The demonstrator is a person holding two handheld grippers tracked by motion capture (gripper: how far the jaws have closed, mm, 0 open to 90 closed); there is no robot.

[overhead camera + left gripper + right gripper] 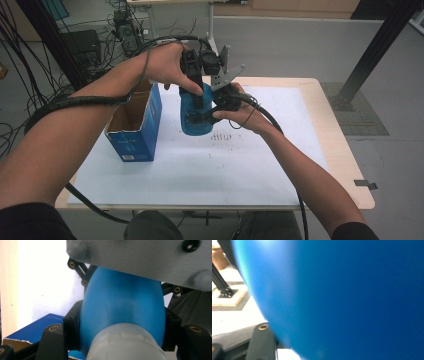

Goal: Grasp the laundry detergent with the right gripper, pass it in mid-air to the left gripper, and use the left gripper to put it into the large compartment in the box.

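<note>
A blue bottle-shaped object point(194, 114) is held upright in the air over the far half of the table point(320, 150), a little left of its middle and clear of the white sheet point(210, 170) that covers most of the top. The left gripper point(199, 102) comes down on it from above, and in the left gripper view its two black jaws press on either flank of the blue object point(120, 305) just above its pale grey neck. The right gripper point(212, 114) meets the object from the right at mid-height; its view looks onto blue surface point(342, 300) hard against one jaw, and whether its pads press I cannot tell. An open blue cardboard box point(137, 125) stands just beside the object, near the table's left edge. The near half of the sheet and the whole right side out to the right edge lie free.
</note>
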